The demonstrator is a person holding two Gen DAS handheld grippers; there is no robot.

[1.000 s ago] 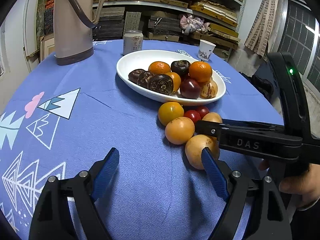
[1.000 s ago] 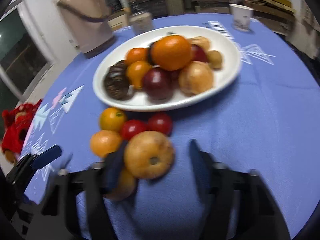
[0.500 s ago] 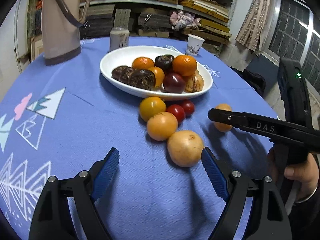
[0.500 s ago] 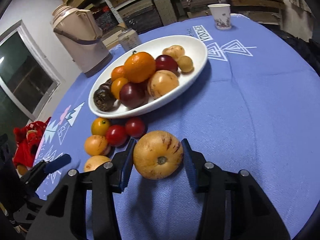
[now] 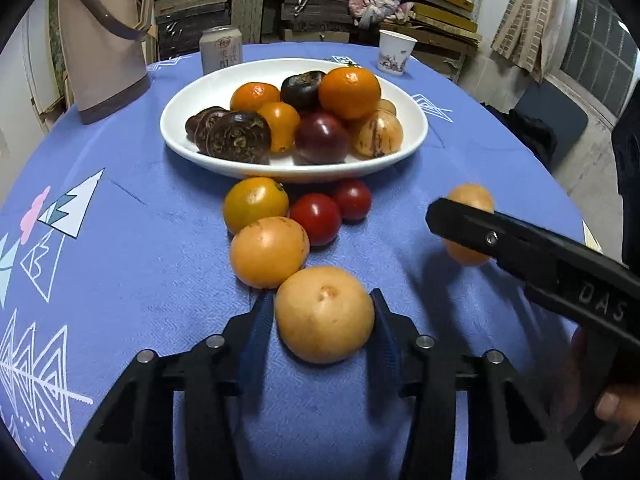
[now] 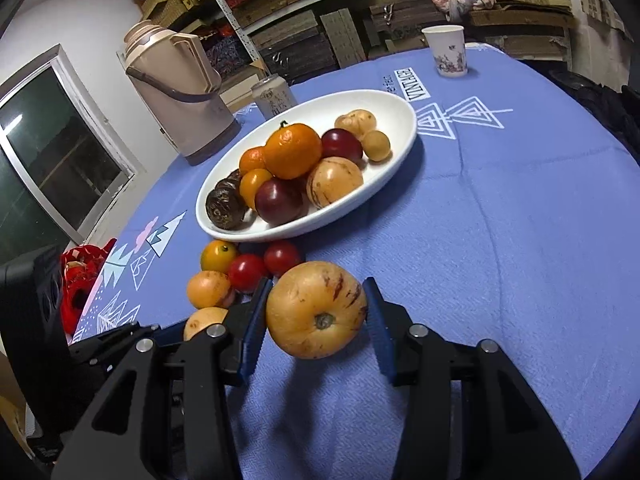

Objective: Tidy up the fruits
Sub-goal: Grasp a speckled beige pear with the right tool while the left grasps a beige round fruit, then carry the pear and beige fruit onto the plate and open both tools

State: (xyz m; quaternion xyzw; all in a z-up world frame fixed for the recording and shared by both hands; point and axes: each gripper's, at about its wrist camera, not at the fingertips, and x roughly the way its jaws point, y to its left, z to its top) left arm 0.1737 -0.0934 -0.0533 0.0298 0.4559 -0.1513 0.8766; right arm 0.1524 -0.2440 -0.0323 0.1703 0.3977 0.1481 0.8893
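with our left tool (image 5: pixel 324 316) just pressed onto the plain yellow fruit (image 5: pixel 325 314) on the table (image 5: pixel 120 240) and our right tool (image 6: pixel 316 312) pinching the streaked fruit (image 6: pixel 316 310) aloft, either smooth round fruit could squirt out and roll before reaching the white plate (image 5: pixel 408 120).

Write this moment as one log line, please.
left gripper: closing on pale fruit | right gripper: holding streaked fruit | plate: part-filled
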